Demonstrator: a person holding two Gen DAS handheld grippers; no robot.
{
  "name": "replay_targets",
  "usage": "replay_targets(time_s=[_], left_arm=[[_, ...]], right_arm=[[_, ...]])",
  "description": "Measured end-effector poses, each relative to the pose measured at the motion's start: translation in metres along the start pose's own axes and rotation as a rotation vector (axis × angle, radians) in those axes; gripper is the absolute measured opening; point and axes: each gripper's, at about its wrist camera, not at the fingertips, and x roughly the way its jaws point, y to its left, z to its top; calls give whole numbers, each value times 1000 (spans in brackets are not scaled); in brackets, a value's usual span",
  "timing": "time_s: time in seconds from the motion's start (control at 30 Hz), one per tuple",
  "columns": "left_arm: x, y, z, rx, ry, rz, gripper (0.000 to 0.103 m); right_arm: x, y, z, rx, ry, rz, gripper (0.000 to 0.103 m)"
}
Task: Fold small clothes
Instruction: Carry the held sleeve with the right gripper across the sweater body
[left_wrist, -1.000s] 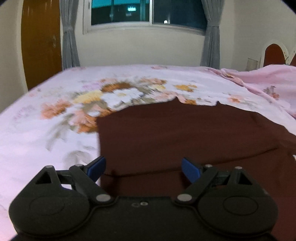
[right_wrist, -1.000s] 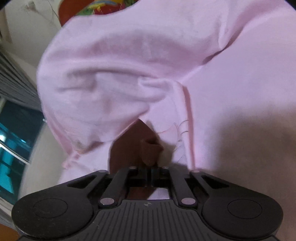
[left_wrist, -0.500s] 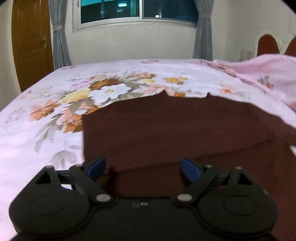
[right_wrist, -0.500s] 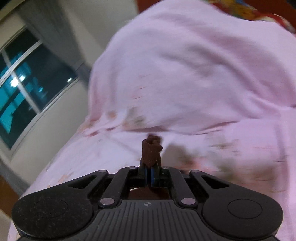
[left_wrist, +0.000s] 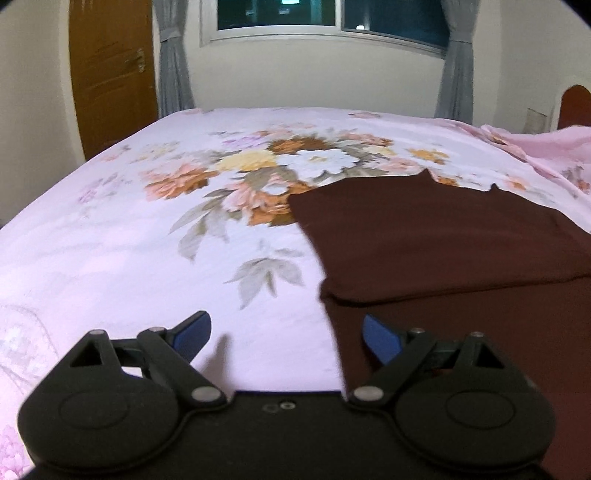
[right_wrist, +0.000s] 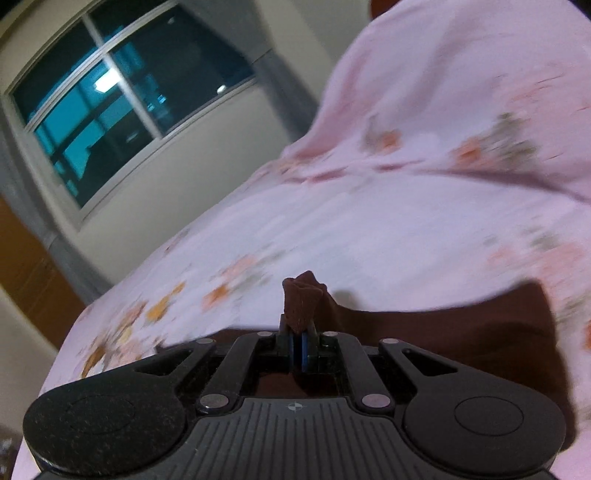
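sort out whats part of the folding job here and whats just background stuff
Part of the job:
- brown garment, partly folded on the bed
- right gripper, shut on a bunched bit of it
- left gripper, open, empty

Just around:
- floral bedsheet
- pink blanket
- window
- curtains
- door

Black left tongs (left_wrist: 284, 334), blue pads, silver pivot screws, ribbed right tongs (right_wrist: 298, 345)
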Motion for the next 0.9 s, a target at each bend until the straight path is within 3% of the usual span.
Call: replay_targets(time_s=[0.73,0.9], left_arm=[[-1,58,-27,-67,35,-17,90],[-8,71,-30,-75,31,28,90]], right_arm=[[71,200,-84,-161,131,258,4],[86,238,-117,-222,179,293,4]])
